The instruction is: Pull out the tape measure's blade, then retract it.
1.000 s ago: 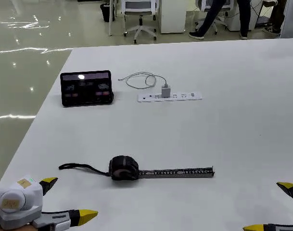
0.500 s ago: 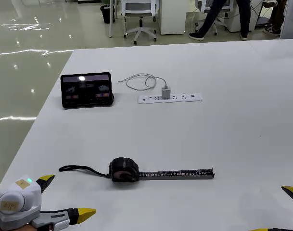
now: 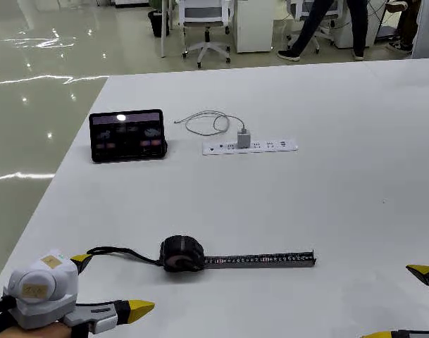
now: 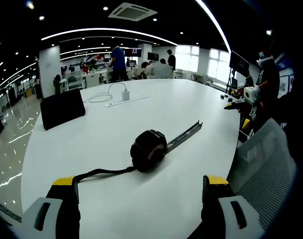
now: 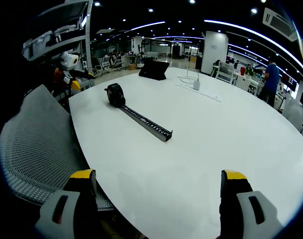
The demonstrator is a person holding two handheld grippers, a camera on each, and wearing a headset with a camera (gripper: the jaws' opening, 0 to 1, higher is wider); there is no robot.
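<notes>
— Status of the tongs?
— The left gripper (image 3: pixel 108 284), at about 7 o'clock from the tape measure (image 3: pixel 181 253), has its jaws spread wide with nothing held. The right gripper (image 3: pixel 397 303), at about 4 o'clock from the blade's tip, is likewise wide open and empty. Both are apart from the tape.
— And the tape itself?
— It lies on the white table (image 3: pixel 327 204), near the front edge. The blade (image 3: pixel 260 260) is out, flat toward 3 o'clock; the strap (image 3: pixel 119 251) trails toward 9.
— Progress?
— Pull-out appears done; retraction outstanding, in my judgement.
— Beyond?
— A tablet (image 3: pixel 126 135) at 11 o'clock, a power strip (image 3: pixel 249 146) with a cable (image 3: pixel 203 120) at 12, well apart.
</notes>
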